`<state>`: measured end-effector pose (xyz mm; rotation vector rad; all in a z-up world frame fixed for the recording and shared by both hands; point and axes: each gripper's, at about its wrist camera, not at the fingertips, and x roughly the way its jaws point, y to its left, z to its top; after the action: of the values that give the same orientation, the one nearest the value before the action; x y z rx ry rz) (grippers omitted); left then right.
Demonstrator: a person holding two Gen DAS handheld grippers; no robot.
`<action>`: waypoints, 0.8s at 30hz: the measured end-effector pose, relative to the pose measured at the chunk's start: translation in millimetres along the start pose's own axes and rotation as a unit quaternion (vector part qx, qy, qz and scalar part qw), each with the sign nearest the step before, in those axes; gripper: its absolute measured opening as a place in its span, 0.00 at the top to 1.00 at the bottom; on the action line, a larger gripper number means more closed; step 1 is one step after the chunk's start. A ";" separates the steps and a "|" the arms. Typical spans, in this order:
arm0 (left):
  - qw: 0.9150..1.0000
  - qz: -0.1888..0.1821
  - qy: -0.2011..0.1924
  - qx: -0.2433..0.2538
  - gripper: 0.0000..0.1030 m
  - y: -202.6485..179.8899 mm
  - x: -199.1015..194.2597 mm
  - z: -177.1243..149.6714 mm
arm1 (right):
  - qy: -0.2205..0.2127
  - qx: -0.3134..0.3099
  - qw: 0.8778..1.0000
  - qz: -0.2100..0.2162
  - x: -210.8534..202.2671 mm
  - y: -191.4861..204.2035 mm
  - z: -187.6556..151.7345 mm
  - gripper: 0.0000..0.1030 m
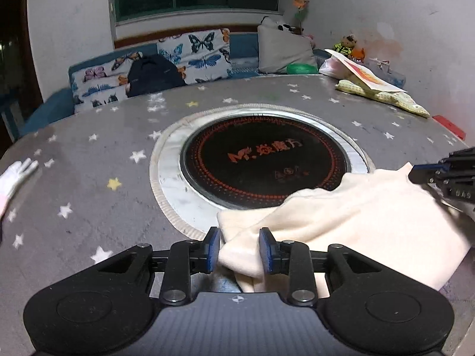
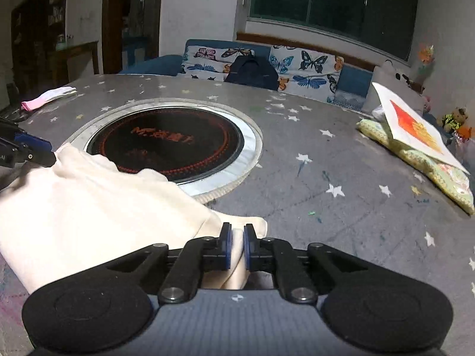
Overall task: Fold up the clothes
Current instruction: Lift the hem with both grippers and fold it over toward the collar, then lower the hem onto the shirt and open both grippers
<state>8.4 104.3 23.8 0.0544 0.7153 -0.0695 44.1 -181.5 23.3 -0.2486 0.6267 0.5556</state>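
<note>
Your left claw (image 1: 239,247) is part open, its pads either side of a bunched corner of the cream garment (image 1: 371,207); whether they truly pinch it, you cannot tell. Your right claw (image 2: 237,244) is nearly closed, clamped on another bunched corner.

The garment lies rumpled at the counter's (image 2: 311,172) near edge, its far hem lapping the round hob (image 2: 169,145).

Judgement: early stage. Both corners are taken up, but no clean fold or crease shows. Spreading, folding and squaring up all remain.
</note>
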 end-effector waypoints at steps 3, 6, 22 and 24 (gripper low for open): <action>0.999 -0.028 -0.020 0.002 0.70 -6.5 -8.9 7.7 | -0.008 -0.002 1.000 0.008 -2.1 3.9 7.1 0.86; 0.998 -0.056 -0.033 0.020 0.69 -18.8 -7.5 17.6 | -0.016 0.004 0.998 0.056 2.1 13.4 18.2 0.77; 0.999 -0.032 -0.009 0.032 0.60 -36.0 21.4 18.9 | 0.000 -0.018 0.996 0.093 17.1 41.3 25.9 0.65; 0.998 -0.044 -0.019 0.028 0.60 -37.4 8.4 16.6 | -0.003 -0.027 0.994 0.103 8.4 46.8 20.8 0.61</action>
<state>22.6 65.4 29.9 0.0748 0.6775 -0.1749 33.6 -131.4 31.9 -0.2336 0.6353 0.7714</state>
